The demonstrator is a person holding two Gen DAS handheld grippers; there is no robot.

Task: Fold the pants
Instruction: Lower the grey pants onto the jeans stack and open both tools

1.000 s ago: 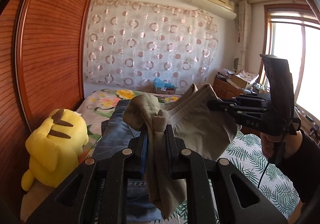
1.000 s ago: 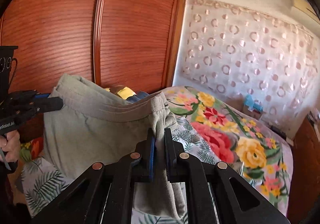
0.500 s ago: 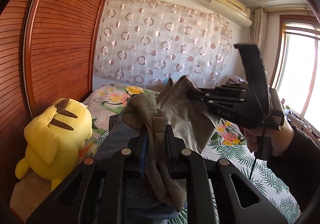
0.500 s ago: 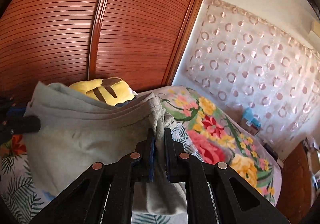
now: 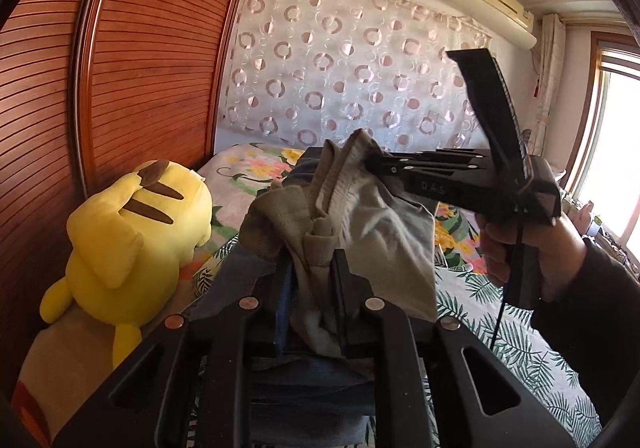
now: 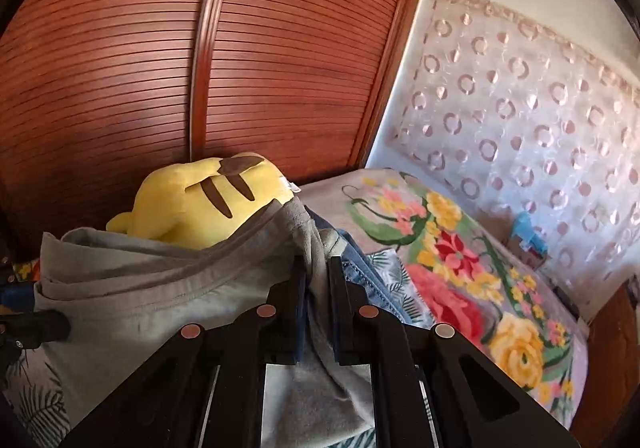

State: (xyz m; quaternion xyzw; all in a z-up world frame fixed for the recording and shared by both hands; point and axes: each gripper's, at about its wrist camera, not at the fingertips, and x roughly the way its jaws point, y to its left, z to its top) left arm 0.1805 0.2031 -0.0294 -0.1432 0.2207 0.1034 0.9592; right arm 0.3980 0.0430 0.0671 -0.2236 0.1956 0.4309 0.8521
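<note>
I hold grey-olive pants [image 5: 372,224] in the air above the bed, bunched between both grippers. My left gripper [image 5: 312,272] is shut on one waistband corner. My right gripper [image 6: 316,268] is shut on the other corner; it also shows in the left wrist view [image 5: 370,162], close above and right of the left one. The pants show in the right wrist view [image 6: 132,288], sagging to the left toward the left gripper's tip [image 6: 36,328]. The lower legs are hidden.
A yellow plush toy [image 5: 128,232] sits at the bed's left by the wooden wardrobe doors [image 5: 140,60]. Blue jeans [image 5: 304,388] lie on the floral bedspread [image 6: 460,272] under the pants. A circle-patterned curtain [image 5: 360,84] and a window [image 5: 616,136] lie beyond.
Both grippers have swung left toward the wardrobe and come closer together, so the held waistband has gone slack and bunched. The plush toy now shows behind the pants.
</note>
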